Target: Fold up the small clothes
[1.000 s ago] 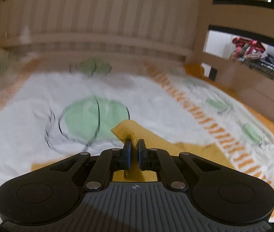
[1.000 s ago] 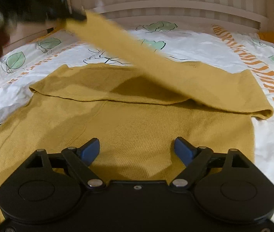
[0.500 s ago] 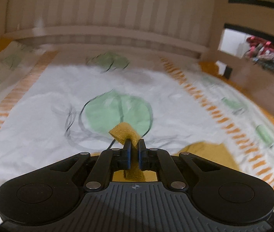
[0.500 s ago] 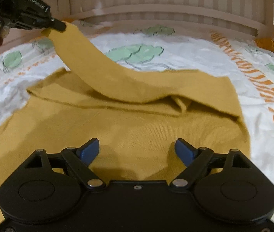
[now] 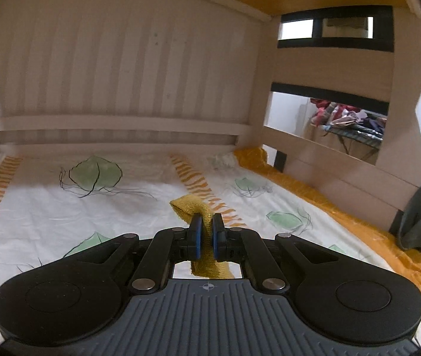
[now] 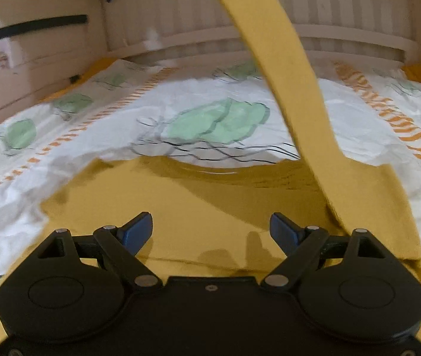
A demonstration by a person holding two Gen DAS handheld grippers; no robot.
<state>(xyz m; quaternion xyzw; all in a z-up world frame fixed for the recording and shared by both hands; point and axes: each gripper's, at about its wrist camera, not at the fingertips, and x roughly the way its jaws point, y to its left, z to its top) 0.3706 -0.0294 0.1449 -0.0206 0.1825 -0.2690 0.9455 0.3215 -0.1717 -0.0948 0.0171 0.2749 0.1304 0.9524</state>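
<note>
While a leaf-printed bedsheet [image 5: 139,207] under a slatted headboard [image 5: 115,68] is seen, a mustard sleeve [image 5: 194,207] is pinched by the left gripper [image 5: 206,225]; the garment [image 6: 210,204] is overhung by the wide-open, empty right gripper [image 6: 211,225], the sleeve's top being cut off.

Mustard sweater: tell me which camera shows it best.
The right wrist view: the mustard sweater spreads across the bedsheet, one sleeve lifted overhead. The left wrist view shows only the cuff pinched in the left tongs.
</note>
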